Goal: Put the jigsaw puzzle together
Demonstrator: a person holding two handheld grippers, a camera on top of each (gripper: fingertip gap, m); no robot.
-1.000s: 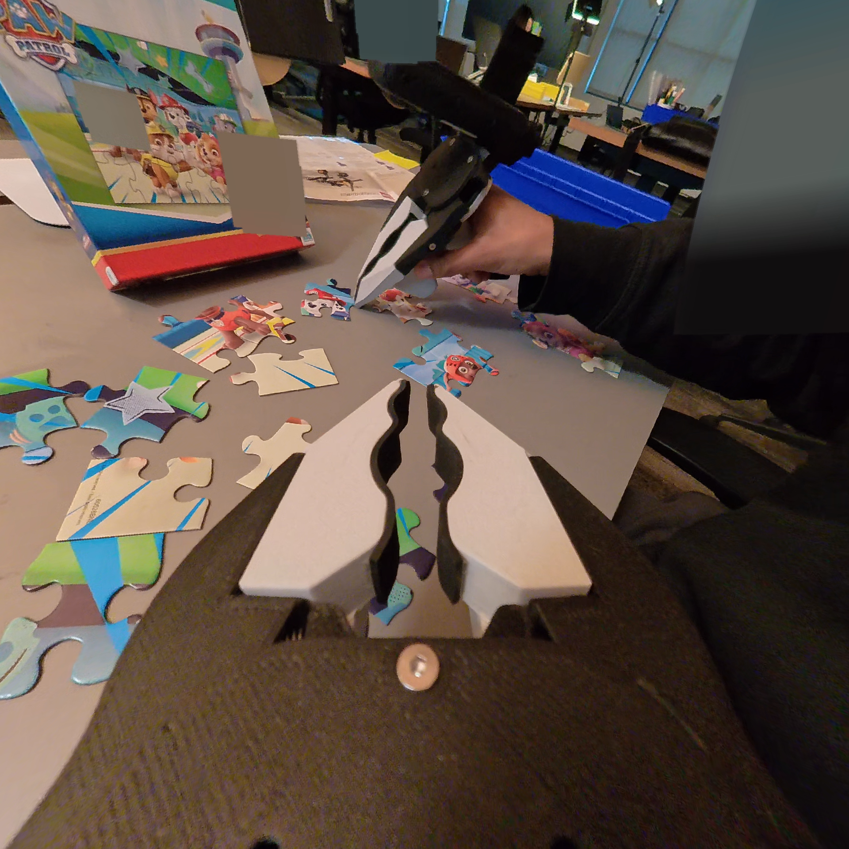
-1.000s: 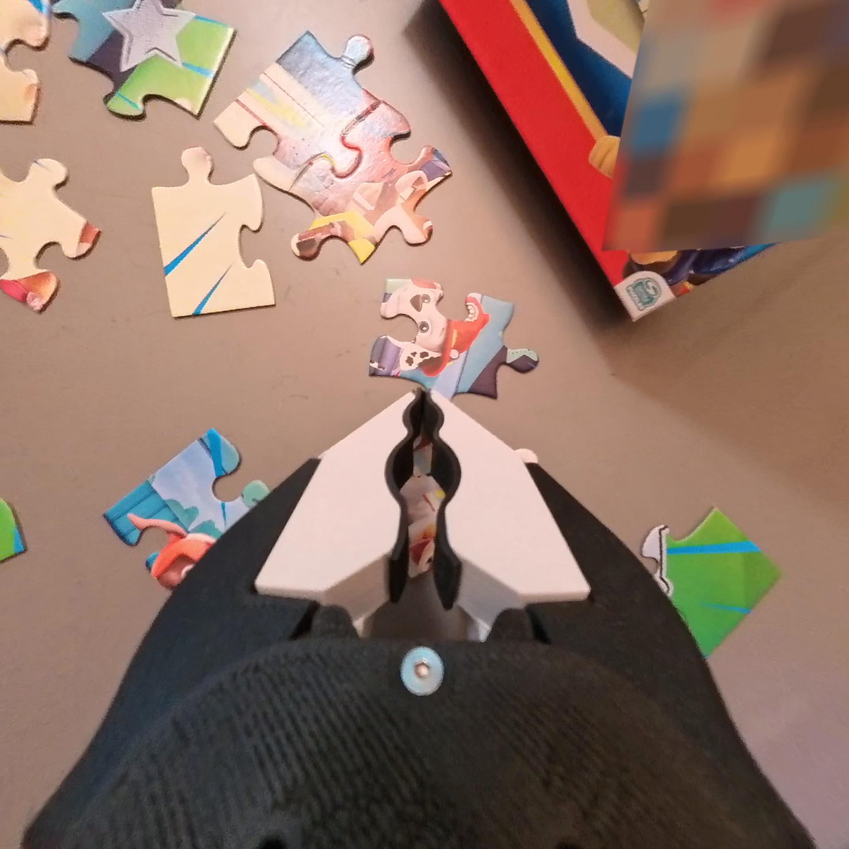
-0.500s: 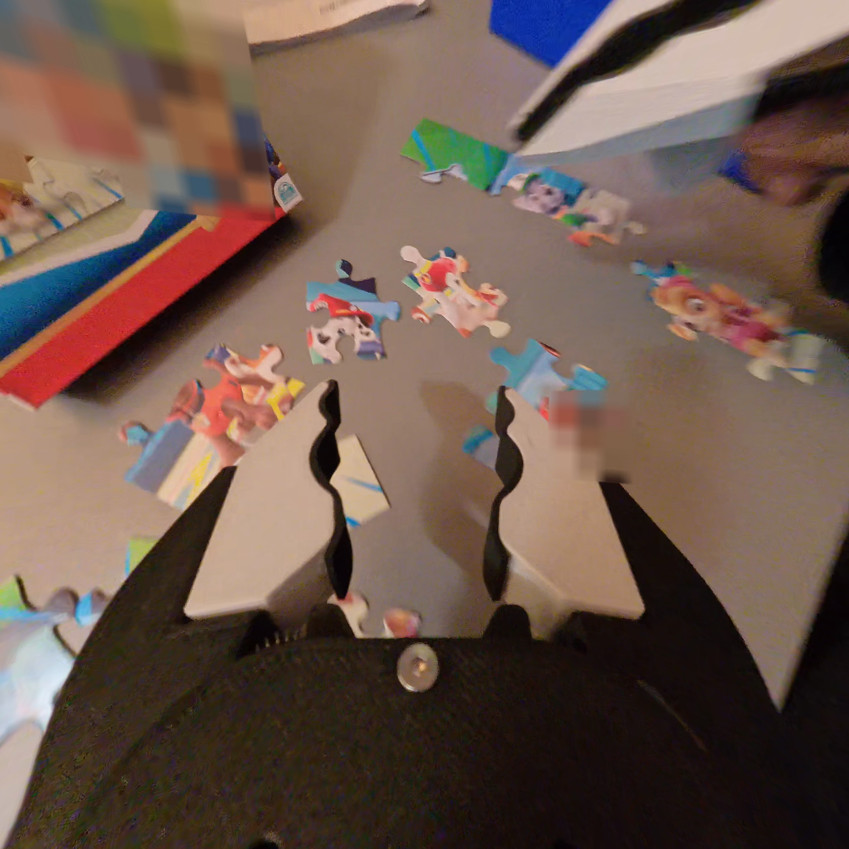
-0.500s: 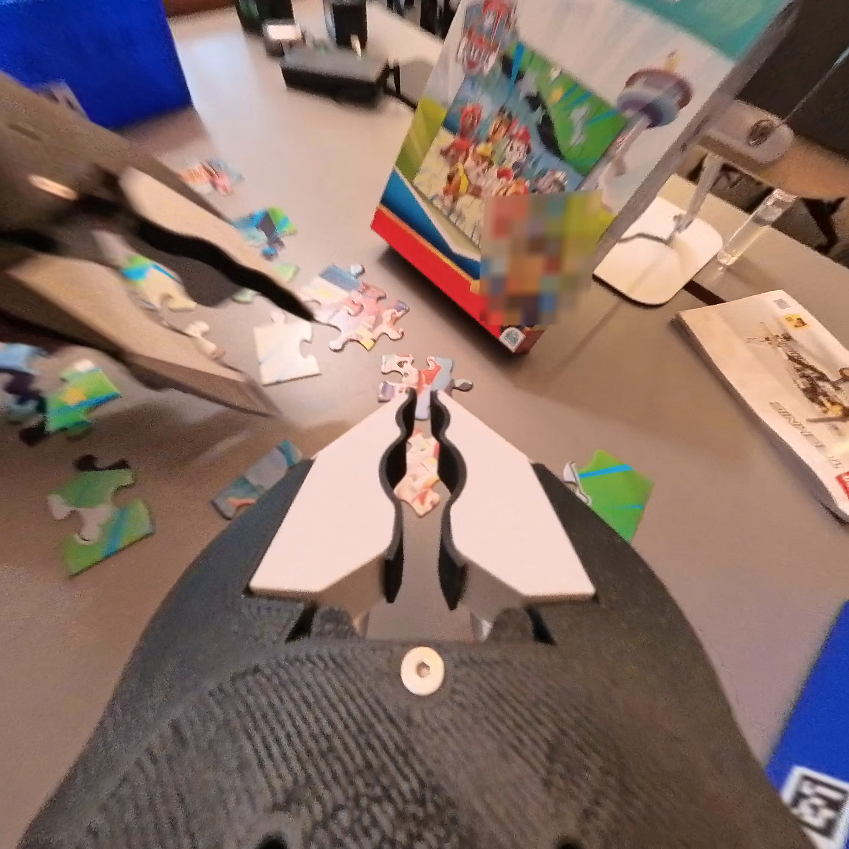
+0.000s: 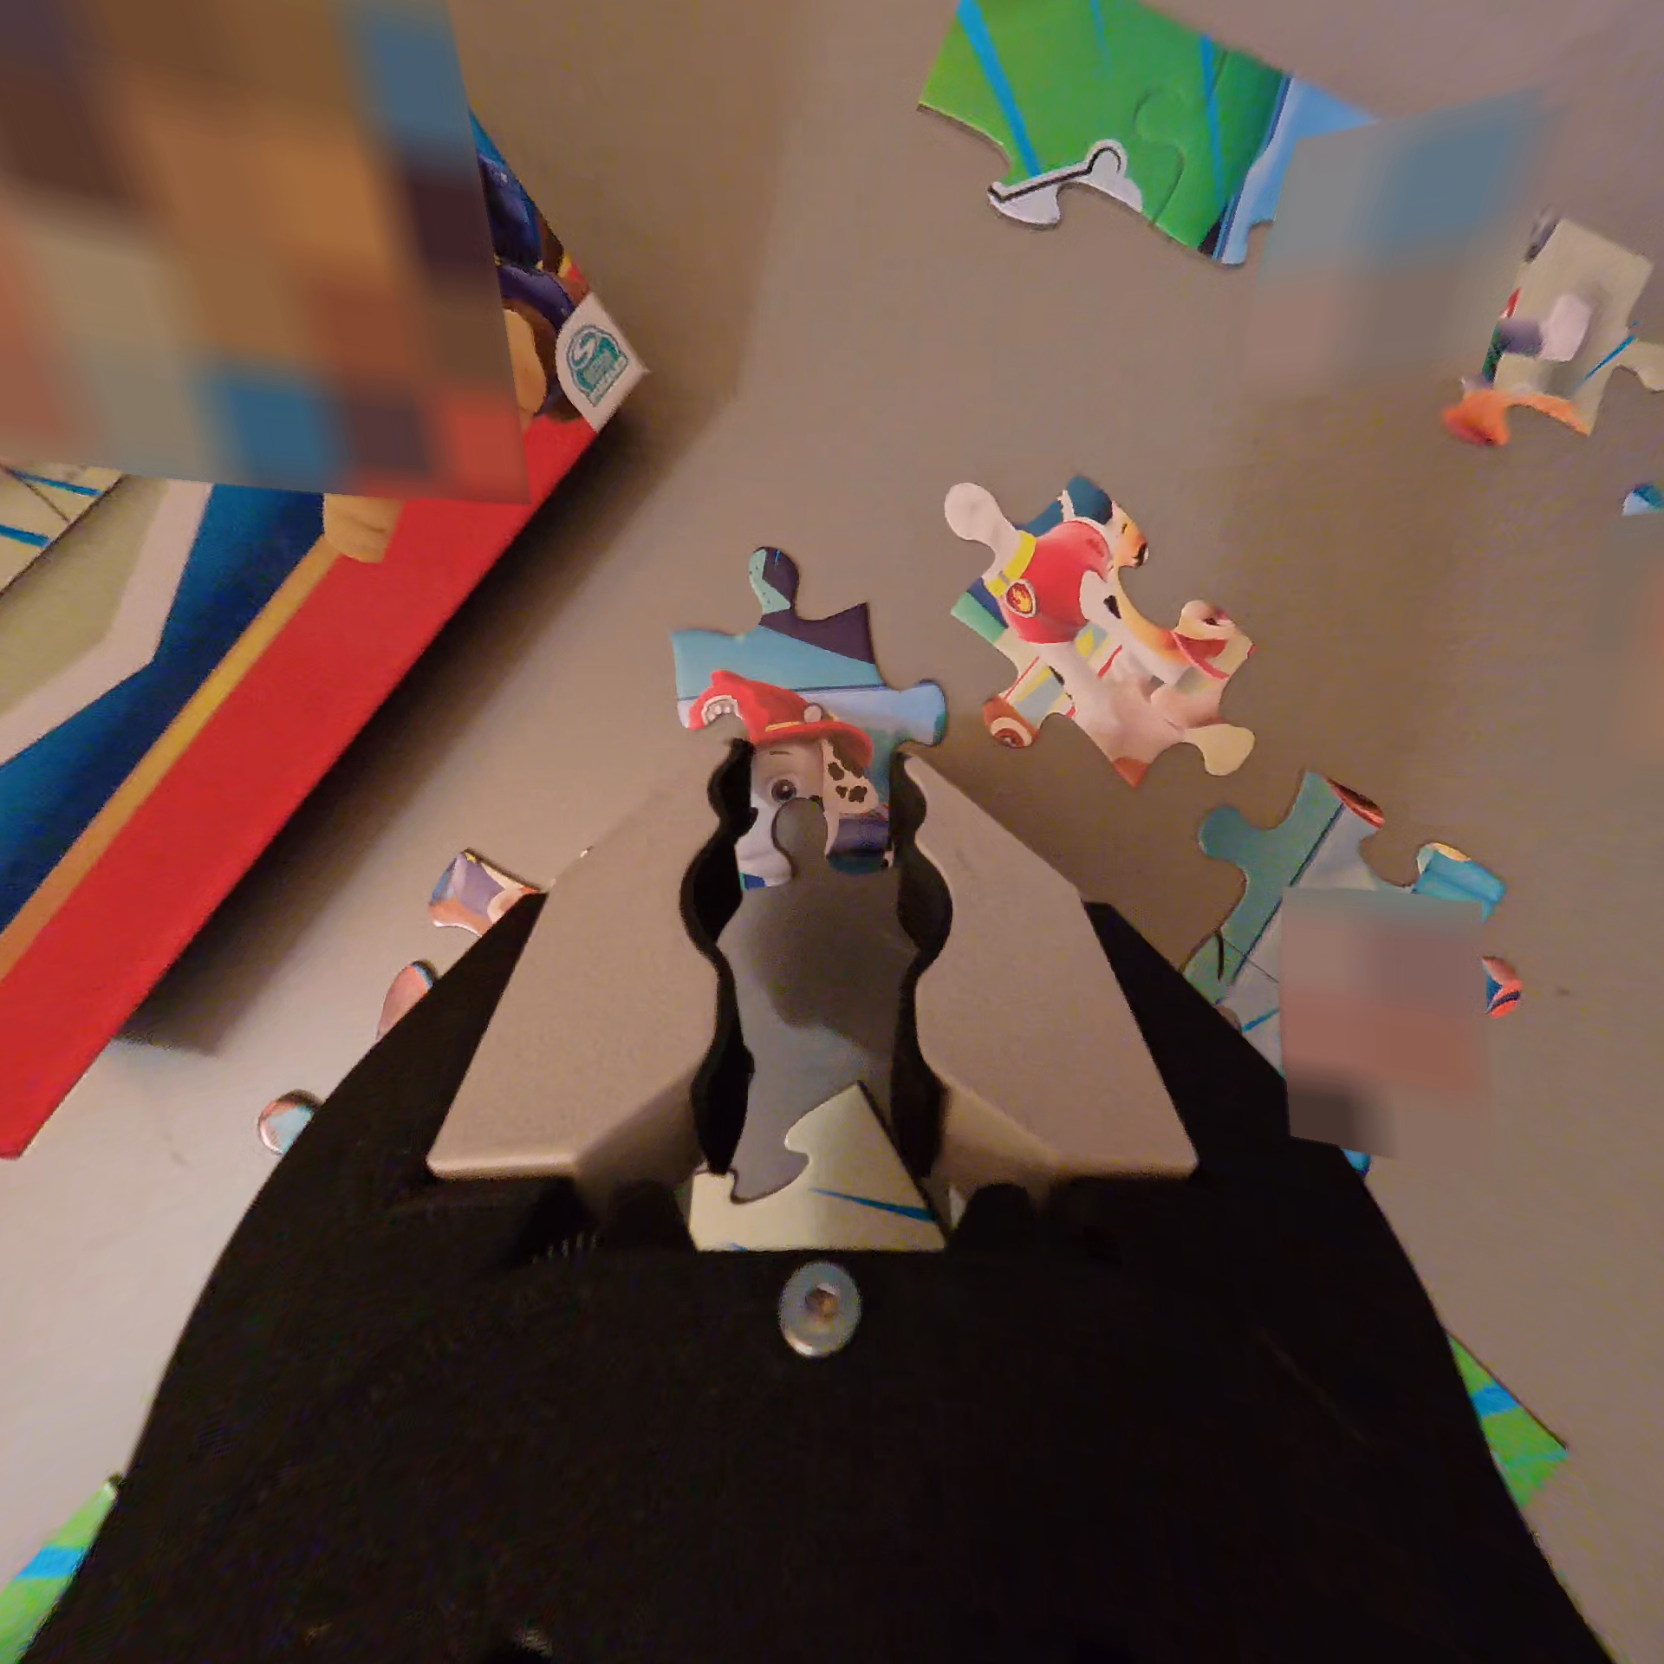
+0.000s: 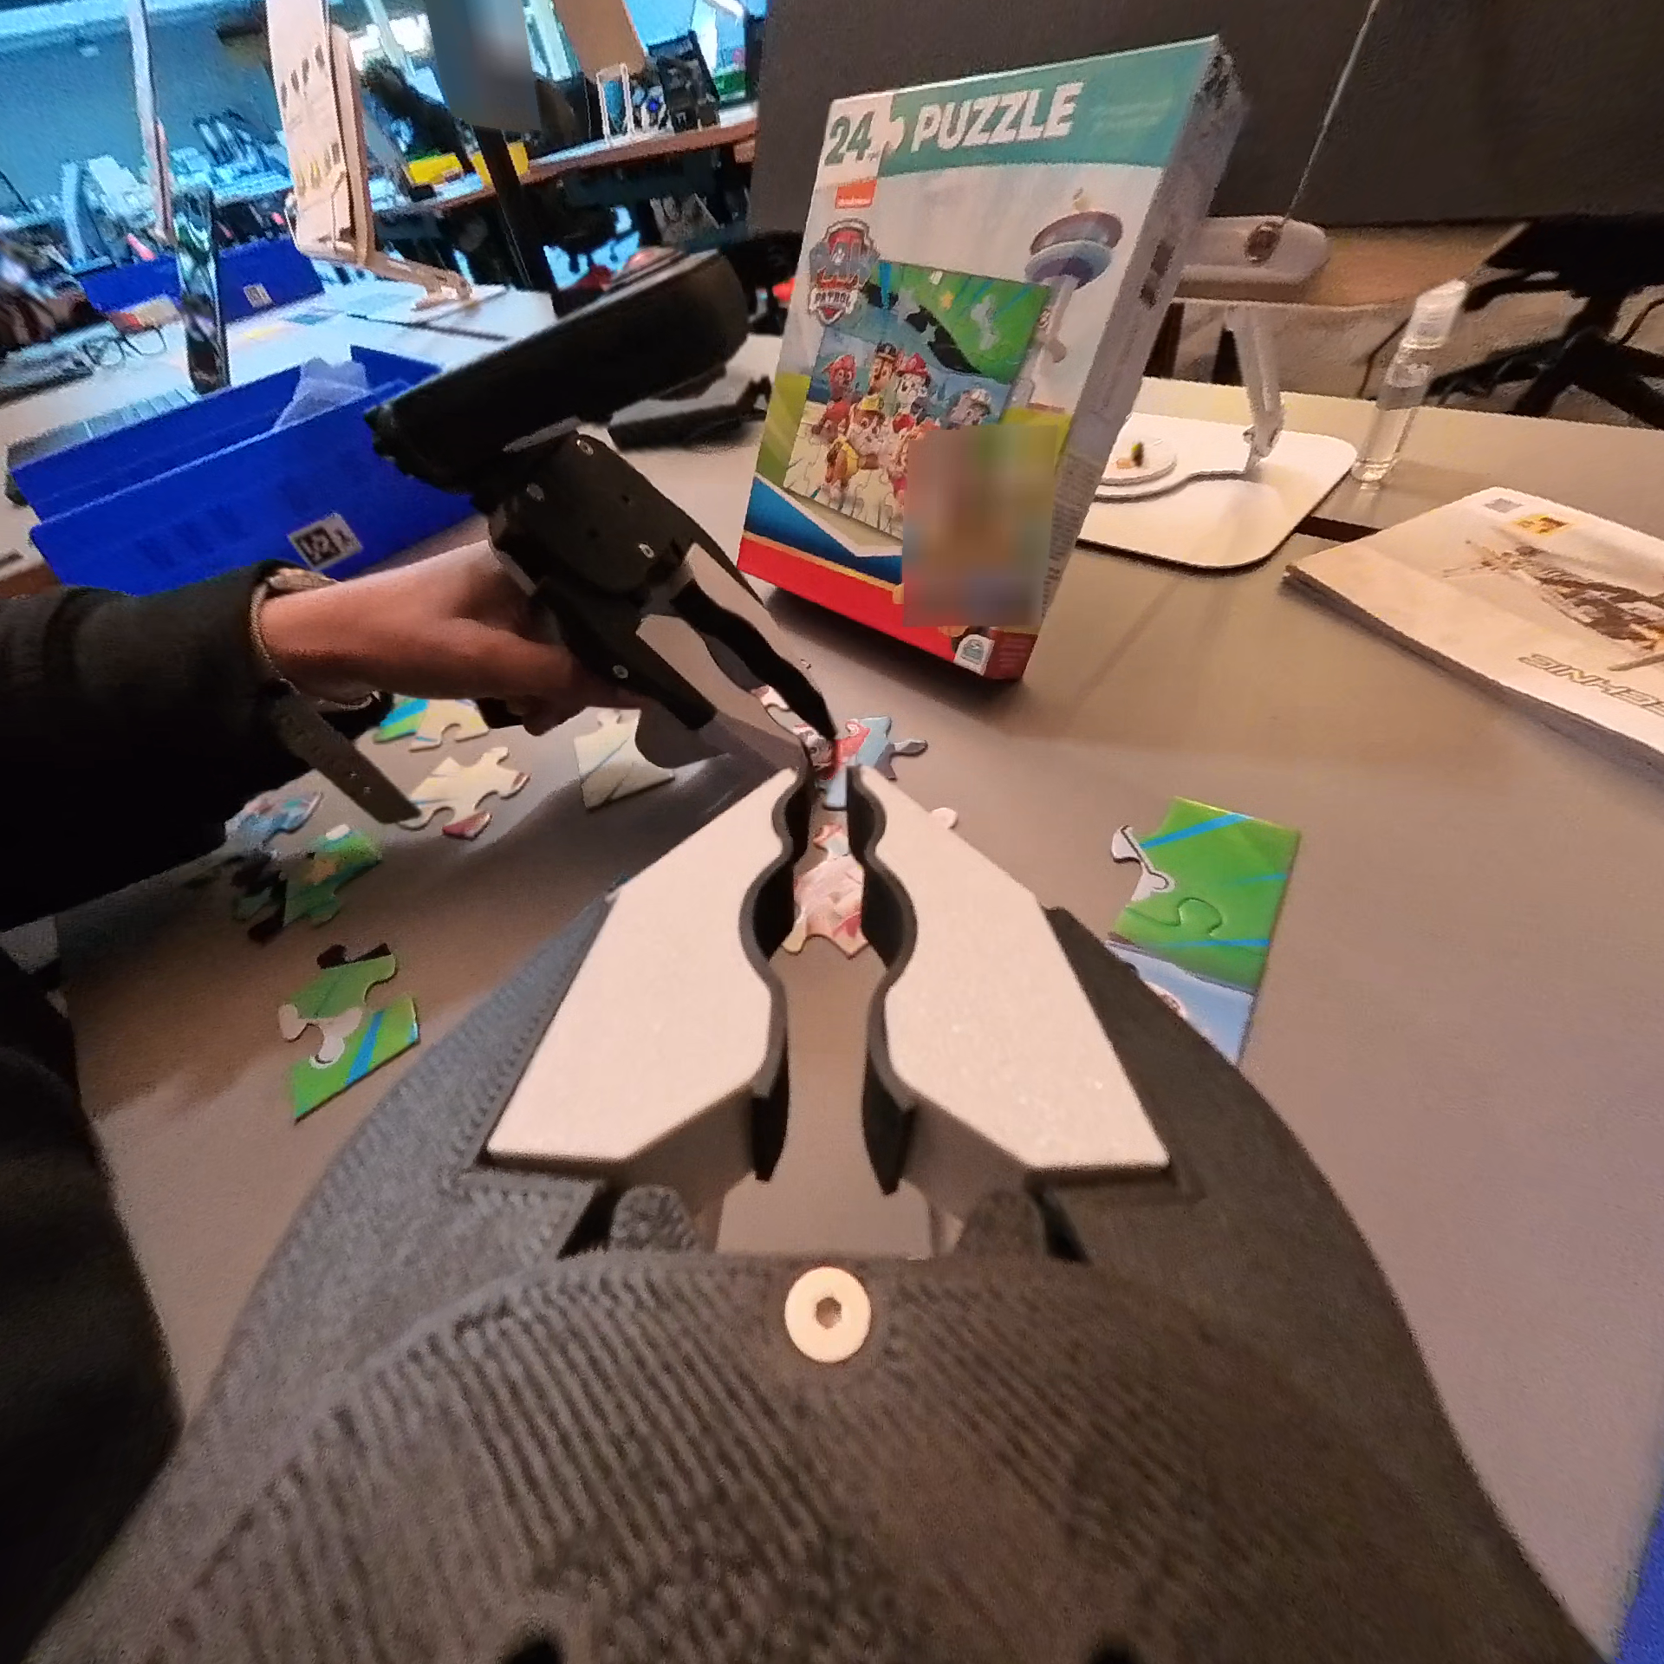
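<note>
My left gripper [image 5: 815,752] points steeply down at the grey table [image 5: 900,360]. Its jaws stand partly open, with the fingertips [image 5: 909,774] on either side of the lower part of a puzzle piece showing a spotted pup in a red helmet [image 5: 792,666]. The piece lies flat and part of it is hidden under the left finger. The right wrist view shows this gripper [image 6: 815,734], held by a hand [image 6: 405,639], with its tips down on that piece [image 6: 878,743]. My right gripper [image 6: 828,779] hovers just in front of the piece, shut to a thin slit with nothing in it.
The puzzle box [image 6: 945,360] stands behind the pieces and shows at the left of the left wrist view [image 5: 270,720]. A red-and-white piece [image 5: 1107,648], joined green pieces [image 6: 1207,891] and several other loose pieces lie around. A booklet [image 6: 1486,612] lies at the right, blue bins [image 6: 207,486] at the left. Spacing between my two grippers at the tips: around 15 cm.
My left gripper swung down over the table, opened wide, then narrowed around the helmet-pup piece. My right gripper drew back and up from that piece, staying nearly shut and empty.
</note>
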